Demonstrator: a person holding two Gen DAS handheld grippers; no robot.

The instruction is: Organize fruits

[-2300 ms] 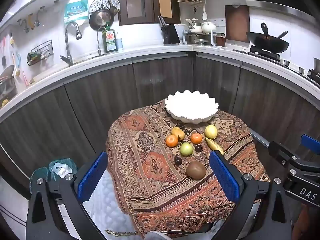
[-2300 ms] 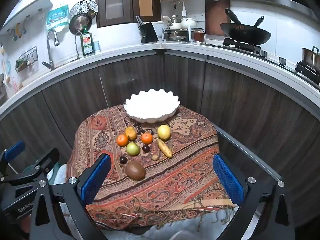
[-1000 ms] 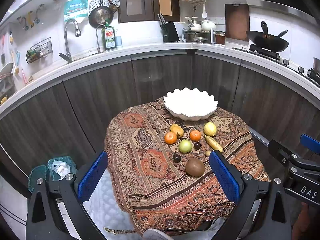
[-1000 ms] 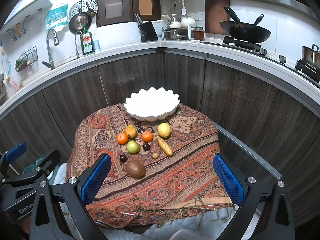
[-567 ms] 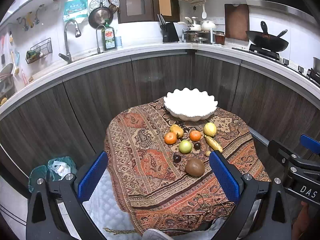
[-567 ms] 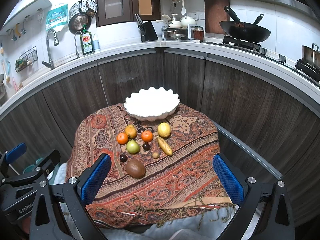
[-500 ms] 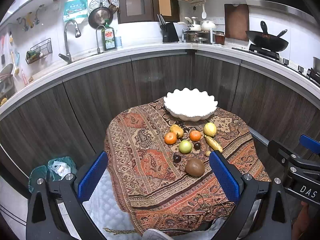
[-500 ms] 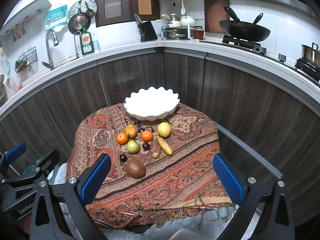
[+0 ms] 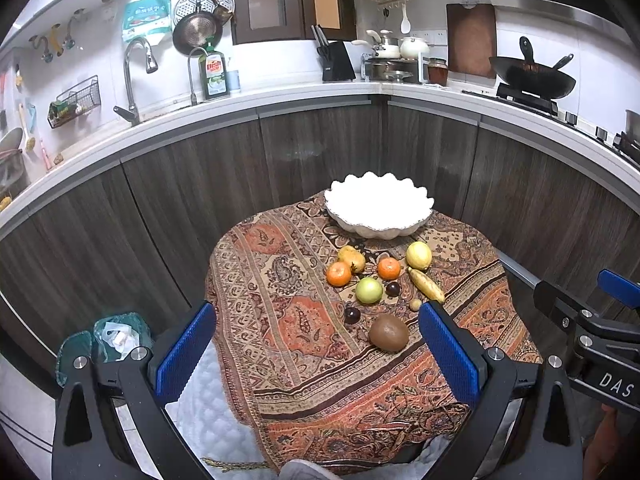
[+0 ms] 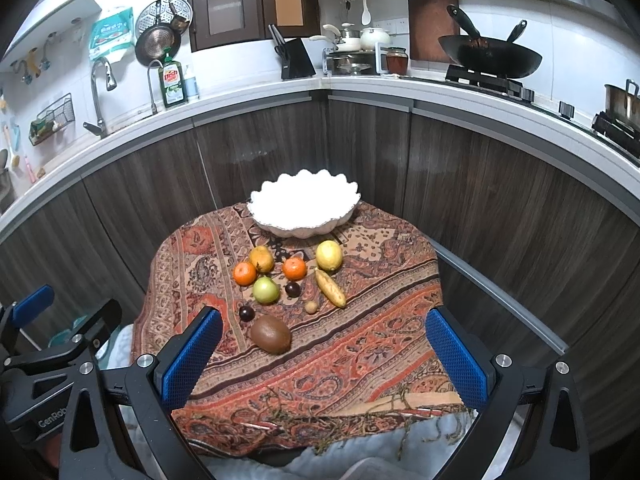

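While both tools hang spread and empty above the near edge, the fruits lie loose on the cloth-draped table.

Left tool (image 9: 316, 354) and right tool (image 10: 324, 356) each show two black arms with ribbed blue pads held wide apart. On the fringed orange-and-brown paisley cloth over the table (image 10: 360, 364), a white scalloped ceramic bowl (image 10: 303, 209) sits at 12 o'clock, nothing visible inside. Toward 6 o'clock from it: a yellow-orange pear-shaped fruit (image 10: 261, 259), two glossy orange tangerines (image 10: 245, 273) (image 10: 295, 269), a round yellow lemon (image 10: 329, 255), a smooth green apple (image 10: 265, 290), a small yellow banana (image 10: 330, 287), two dark round plums (image 10: 293, 289) (image 10: 247, 313), a tiny tan fruit (image 10: 310, 306), and a fuzzy brown kiwi (image 10: 271, 335) nearest. Dark wood-grain cabinets (image 10: 480, 184) curve behind; the cloth's near hem is cut off by the tools.
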